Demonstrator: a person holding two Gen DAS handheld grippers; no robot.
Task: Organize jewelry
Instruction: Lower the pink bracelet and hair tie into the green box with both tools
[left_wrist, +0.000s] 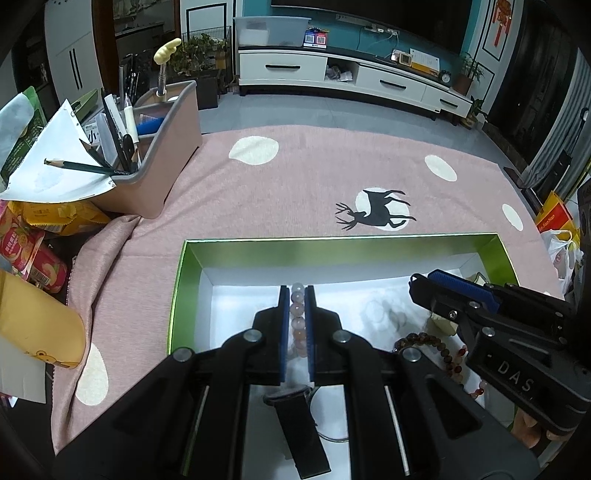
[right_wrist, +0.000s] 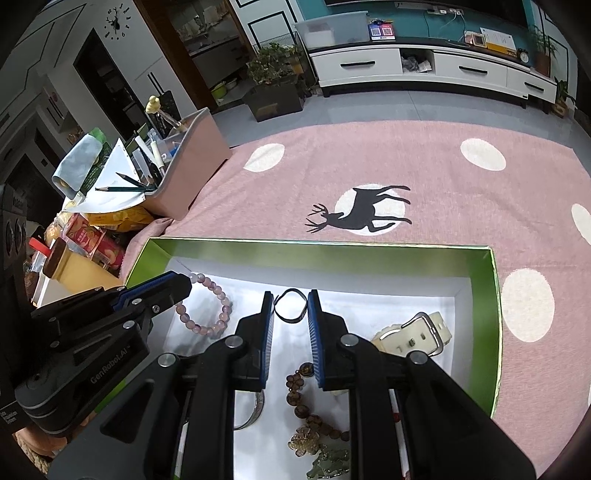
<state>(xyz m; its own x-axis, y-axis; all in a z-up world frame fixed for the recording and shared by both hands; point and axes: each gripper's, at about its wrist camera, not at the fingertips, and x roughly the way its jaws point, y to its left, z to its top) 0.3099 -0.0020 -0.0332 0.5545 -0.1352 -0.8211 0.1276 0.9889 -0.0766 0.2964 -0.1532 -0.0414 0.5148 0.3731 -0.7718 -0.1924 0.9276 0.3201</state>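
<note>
I see the left gripper (left_wrist: 297, 295) pinching the pink bead bracelet (left_wrist: 297, 321) between its blue pads. In the left wrist view the beads run in one line straight along the fingers, so the long axis of the held part points away from me, toward the far wall of the box. From the right wrist view the same bracelet (right_wrist: 207, 306) is a loop over the white floor in the left part of the box, and the gripper grips it at the upper left of the loop.

The right gripper (right_wrist: 291, 306) has a narrow gap between its jaws. A thin black band (right_wrist: 291, 305) lies on the floor just past the tips, approx. in line with the gap; no pad presses on it, so I call it empty.

The green box (right_wrist: 332, 254) is open on top, w/ its long side going left-right on the pink cloth (right_wrist: 406, 166). Room in it: the far strip of the white floor is bare, and the far right corner too. Nearer to me it is crowded: a cream watch (right_wrist: 413, 336) on the right, brown beads (right_wrist: 299, 391) in the middle, a metal bangle (right_wrist: 255, 410) left of them, a black strap (left_wrist: 295, 424) under the left gripper. The two grippers are near each other, side by side over the box, not touching.
</note>
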